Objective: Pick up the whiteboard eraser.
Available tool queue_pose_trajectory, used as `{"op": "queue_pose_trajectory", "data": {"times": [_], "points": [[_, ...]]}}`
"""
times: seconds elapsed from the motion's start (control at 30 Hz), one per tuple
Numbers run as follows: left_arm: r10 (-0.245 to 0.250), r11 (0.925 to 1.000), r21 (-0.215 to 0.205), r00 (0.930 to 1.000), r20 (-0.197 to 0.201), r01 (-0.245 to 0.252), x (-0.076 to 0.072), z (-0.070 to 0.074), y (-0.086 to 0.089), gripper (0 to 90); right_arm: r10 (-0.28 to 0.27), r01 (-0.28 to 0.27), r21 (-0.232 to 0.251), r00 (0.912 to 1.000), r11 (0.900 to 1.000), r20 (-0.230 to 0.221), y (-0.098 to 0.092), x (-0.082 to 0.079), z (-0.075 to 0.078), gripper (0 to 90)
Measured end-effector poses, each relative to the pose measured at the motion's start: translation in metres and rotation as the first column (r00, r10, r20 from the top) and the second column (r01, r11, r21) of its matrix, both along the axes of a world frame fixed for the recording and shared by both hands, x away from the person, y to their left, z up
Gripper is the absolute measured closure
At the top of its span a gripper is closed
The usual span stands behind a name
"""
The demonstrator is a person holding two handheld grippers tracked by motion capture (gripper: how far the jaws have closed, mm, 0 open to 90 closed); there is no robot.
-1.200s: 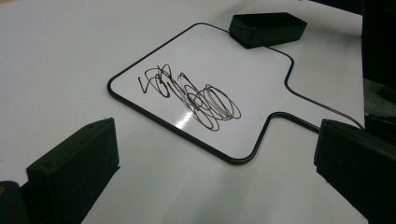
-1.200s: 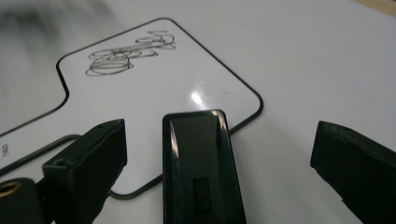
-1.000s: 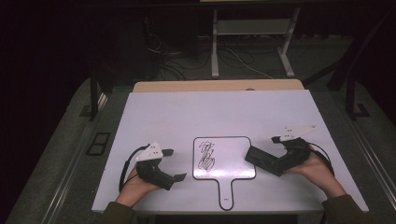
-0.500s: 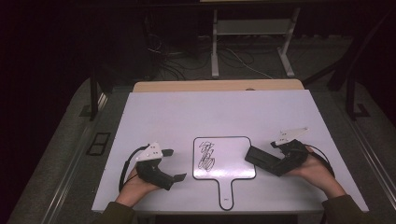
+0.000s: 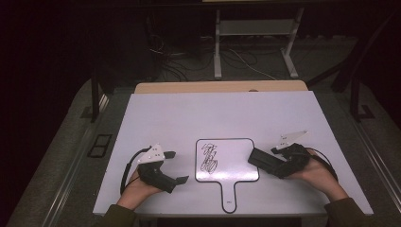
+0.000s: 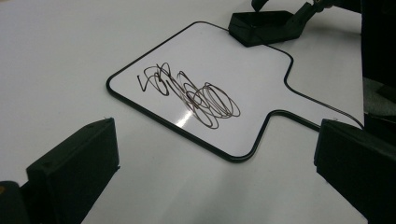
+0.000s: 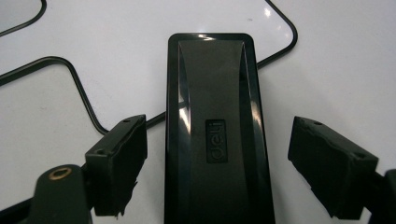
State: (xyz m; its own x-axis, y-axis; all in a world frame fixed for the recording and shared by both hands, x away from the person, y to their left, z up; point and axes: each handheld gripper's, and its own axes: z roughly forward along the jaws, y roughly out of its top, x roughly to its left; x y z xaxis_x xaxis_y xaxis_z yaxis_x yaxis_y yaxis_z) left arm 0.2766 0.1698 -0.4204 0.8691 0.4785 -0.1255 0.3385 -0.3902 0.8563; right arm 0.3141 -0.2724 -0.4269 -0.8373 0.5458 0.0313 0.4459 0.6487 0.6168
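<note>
The right tool (image 7: pixel 217 163), jaws just closing but not yet touching, straddles the black whiteboard eraser (image 7: pixel 215 126) overlapping the scribbled whiteboard (image 5: pixel 227 161); the left tool (image 5: pixel 176 166) is spread.

- The table (image 5: pixel 156 113) is plain white, with a tan wooden strip along its 12 o'clock edge.
- The small whiteboard (image 5: pixel 231 156) is glossy white with a thin black border, and a dark scribble (image 6: pixel 189 95) of looping lines sits toward its 9 o'clock side.
- The eraser (image 7: pixel 217 135) is glossy black with an embossed logo.
- The left gripper (image 5: pixel 172 166) and right gripper (image 5: pixel 265 158) are black, each topped by a pale grey plate.
- The floor is grey carpet.
</note>
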Motion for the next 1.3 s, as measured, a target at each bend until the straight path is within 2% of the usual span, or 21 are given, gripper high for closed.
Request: {"op": "queue_pose_trajectory", "data": {"times": [0.27,0.77,1.2,1.3], "points": [[0.0,1.0,-0.001,1.0,0.0,0.0,-0.0001,0.0,0.0001,0.0,0.001,-0.001,-0.017,1.0,1.0,-0.007,0.003,0.0011,-0.0039,20.7],[0.004,1.0,-0.005,1.0,0.001,-0.004,-0.0002,0.0004,0.0003,0.0,0.011,-0.012,-0.027,0.9997,1.0,-0.021,0.0039,0.0025,-0.0073,36.6],[0.003,1.0,-0.006,1.0,0.002,-0.003,-0.0002,0.0008,0.0005,0.0,0.014,-0.015,-0.03,0.9997,0.999,-0.022,0.0048,0.0019,-0.0074,37.5],[0.005,1.0,-0.006,1.0,0.0,-0.005,-0.0003,0.0008,0.0006,0.0,0.015,-0.016,-0.053,0.9996,0.998,-0.023,0.0069,0.0018,-0.0093,37.1]]}}
